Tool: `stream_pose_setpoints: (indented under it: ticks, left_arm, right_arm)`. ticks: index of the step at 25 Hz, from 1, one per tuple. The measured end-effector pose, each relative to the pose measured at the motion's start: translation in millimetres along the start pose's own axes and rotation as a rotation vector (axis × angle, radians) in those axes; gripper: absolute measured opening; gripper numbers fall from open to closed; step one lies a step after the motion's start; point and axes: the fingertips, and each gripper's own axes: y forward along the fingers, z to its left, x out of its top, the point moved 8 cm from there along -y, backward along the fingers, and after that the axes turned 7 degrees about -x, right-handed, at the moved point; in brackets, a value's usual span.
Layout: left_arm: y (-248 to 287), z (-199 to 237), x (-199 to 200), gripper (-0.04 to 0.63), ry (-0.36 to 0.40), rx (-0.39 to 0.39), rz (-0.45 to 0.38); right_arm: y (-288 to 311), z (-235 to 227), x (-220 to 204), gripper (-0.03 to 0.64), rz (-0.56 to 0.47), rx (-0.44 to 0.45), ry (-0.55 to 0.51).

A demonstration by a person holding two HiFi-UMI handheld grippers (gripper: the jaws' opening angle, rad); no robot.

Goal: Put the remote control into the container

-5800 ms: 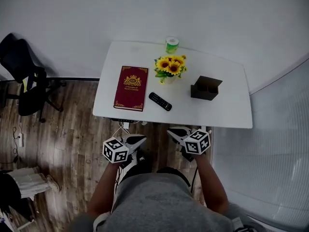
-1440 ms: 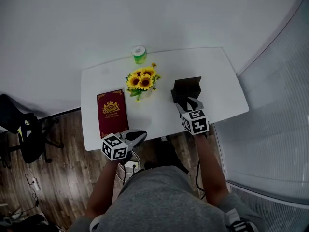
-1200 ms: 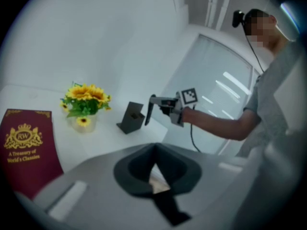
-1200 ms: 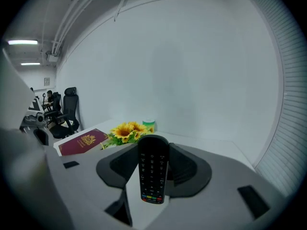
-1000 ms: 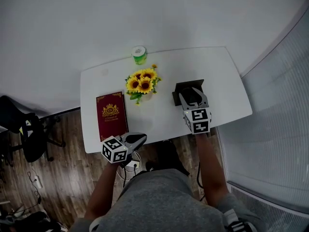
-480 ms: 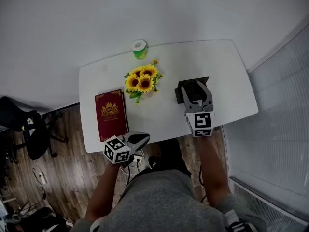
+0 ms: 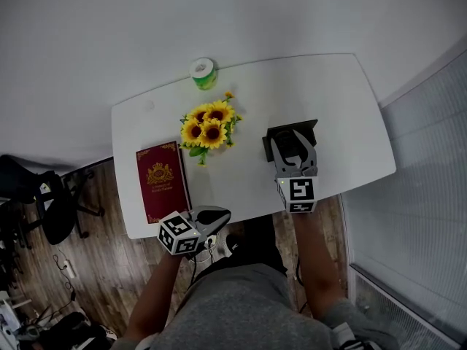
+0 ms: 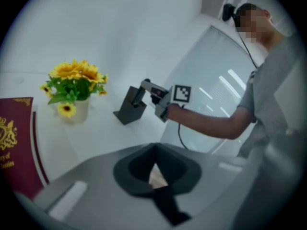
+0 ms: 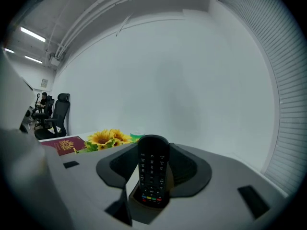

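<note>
The right gripper (image 7: 293,148) holds the black remote control (image 9: 152,171) clamped upright between its jaws, keypad toward the gripper's own camera, right at the open top of the dark container (image 8: 127,111) on the white table (image 7: 343,100). The remote's lower end looks to be at or just inside the opening, though no view settles how deep.

Seconds earlier the remote lay flat on the table between the red book (image 7: 160,182) and the container, and both grippers waited empty off the near edge; that patch of table is now bare. Over the last second the right gripper has barely shifted above the container, which suggests the carry is over and only the lowering and release remain.

The left gripper (image 7: 219,215), jaws pressed together on nothing, hangs off the table's near edge beside the book, taking no part.

Legible writing is scarce. The book's cover carries a gold crest and gilt lettering too small to read. The remote's keys bear marks that cannot be made out, with a row of red, green, yellow and blue buttons at its lower end. A green-and-white roll (image 7: 202,71) behind the potted sunflowers (image 7: 206,130) shows no readable print.
</note>
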Motion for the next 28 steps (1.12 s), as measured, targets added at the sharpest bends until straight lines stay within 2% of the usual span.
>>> stream_pose_setpoints:
  ticks: [10,17,28]
  left_arm:
    - [10.8,10.1,-7.6,0.002,-0.038,-0.013,0.027]
    - [12.7,11.6,-12.6,0.002,-0.055,-0.018,0.037]
    - [12.2,12.4,-20.7,0.002,-0.073,-0.017,0.037]
  right_arm:
    - [9.1,3.6,-40.6,0.209,0.099,0.010,0.031]
    - [10.3,3.2,-52.5,0.209,0.141,0.004,0.036]
    - [18.7,5.9,-57.7,0.209,0.152,-0.004,0.026]
